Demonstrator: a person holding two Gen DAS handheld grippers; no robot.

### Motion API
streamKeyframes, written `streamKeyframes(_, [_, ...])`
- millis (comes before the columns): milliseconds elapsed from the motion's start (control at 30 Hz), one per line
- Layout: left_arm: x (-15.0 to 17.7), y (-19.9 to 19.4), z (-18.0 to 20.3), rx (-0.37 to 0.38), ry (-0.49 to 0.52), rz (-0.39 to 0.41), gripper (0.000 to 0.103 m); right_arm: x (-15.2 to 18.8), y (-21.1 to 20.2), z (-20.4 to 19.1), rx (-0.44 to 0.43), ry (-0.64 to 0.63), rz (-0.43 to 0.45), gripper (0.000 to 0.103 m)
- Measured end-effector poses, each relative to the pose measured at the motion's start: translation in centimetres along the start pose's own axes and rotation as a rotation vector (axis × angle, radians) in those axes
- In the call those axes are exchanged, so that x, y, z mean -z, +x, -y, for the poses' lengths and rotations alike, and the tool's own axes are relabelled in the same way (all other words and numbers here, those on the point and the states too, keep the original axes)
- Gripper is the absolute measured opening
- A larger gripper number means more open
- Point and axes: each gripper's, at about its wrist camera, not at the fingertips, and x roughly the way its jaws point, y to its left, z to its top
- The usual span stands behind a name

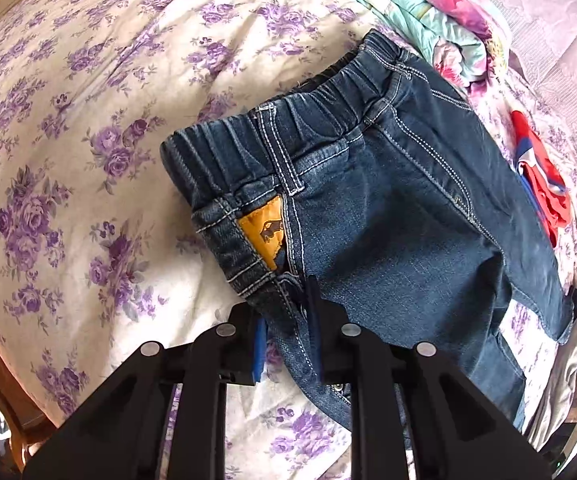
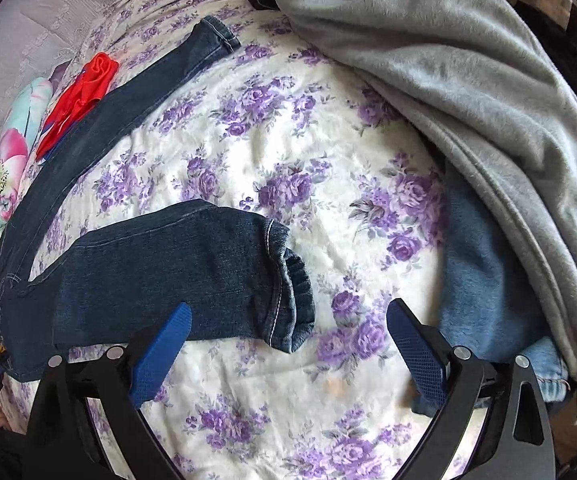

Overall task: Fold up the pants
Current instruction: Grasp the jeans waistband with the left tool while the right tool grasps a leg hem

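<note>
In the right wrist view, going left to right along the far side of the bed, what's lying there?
Floral quilt → red garment → far leg of the jeans → bare floral sheet → grey blanket.

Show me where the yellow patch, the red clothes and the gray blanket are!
yellow patch (image 1: 263,229): left wrist view, middle of the patch at the jeans' waistband.
red clothes (image 2: 82,98): right wrist view, middle of the bunched red fabric.
gray blanket (image 2: 440,52): right wrist view, its broad fuzzy upper surface.
</note>
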Motion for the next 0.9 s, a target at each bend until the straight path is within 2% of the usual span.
streamKeyframes(33, [0.1,0.0,0.0,-0.003,0.004,-0.003,0.017,-0.2,0.8,-0.1,-0.009,-0.003,-0.004,0.088])
streamKeyframes(67, [0.0,0.1,0.1,-0.002,0.003,-0.008,0.017,-0.5,1.6,-0.1,-0.019,-0.001,-0.012,0.069])
streamKeyframes(100, [-0.2,0.3,0.1,-0.001,0.0,-0.013,0.017,-0.6,2.4,-0.2,-0.037,0.006,-0.022,0.043])
streamKeyframes(133, [-0.4,0.4,0.1,0.0,-0.002,-0.02,0.018,-0.9,2.8,-0.2,-0.065,0.011,-0.024,0.041])
streamKeyframes(167, [-0.6,0.6,0.2,-0.001,-0.004,-0.026,0.018,-1.3,2.9,-0.3,-0.074,0.012,-0.022,0.027])
streamKeyframes(200, [-0.9,0.7,0.1,0.0,-0.008,-0.03,0.018,-2.1,2.7,-0.2,-0.082,0.009,-0.021,0.006])
streamKeyframes(233, [-0.6,0.7,0.0,0.0,-0.012,-0.032,0.018,-3.2,1.9,-0.1,-0.108,0.006,-0.019,0.006])
streamKeyframes(333, [-0.4,0.6,0.3,-0.006,-0.003,-0.028,0.017,-7.0,-2.7,-0.8,-0.149,-0.062,0.091,0.004])
streamKeyframes(433, [-0.2,0.3,0.3,-0.003,0.005,-0.016,0.018,-9.0,-5.5,-2.5,-0.123,-0.168,0.136,0.004])
streamKeyframes(500, [0.1,0.0,0.2,0.001,0.006,-0.008,0.018,-8.7,-4.8,-2.7,-0.062,-0.234,0.114,0.004])
streamKeyframes(633, [0.8,0.2,0.1,-0.01,0.035,-0.005,0.018,-5.4,2.0,0.1,0.062,-0.234,-0.067,0.004])
streamKeyframes(667, [0.8,0.4,0.0,-0.009,0.031,-0.009,0.02,-4.4,3.2,0.8,0.071,-0.229,-0.067,0.005])
streamKeyframes(700, [0.7,0.7,-0.1,-0.01,0.025,-0.015,0.021,-3.9,3.2,1.1,0.056,-0.223,-0.021,0.006])
streamKeyframes(833, [0.5,1.2,0.4,-0.046,0.052,-0.025,0.026,-4.3,2.6,1.1,0.058,-0.195,-0.025,0.007])
streamKeyframes(867, [0.5,1.0,0.7,-0.055,0.068,-0.022,0.027,-4.4,2.4,1.0,0.072,-0.207,-0.024,0.011])
streamKeyframes(900, [0.5,0.7,0.9,-0.058,0.081,-0.024,0.028,-4.5,2.2,0.8,0.094,-0.213,-0.023,0.021])
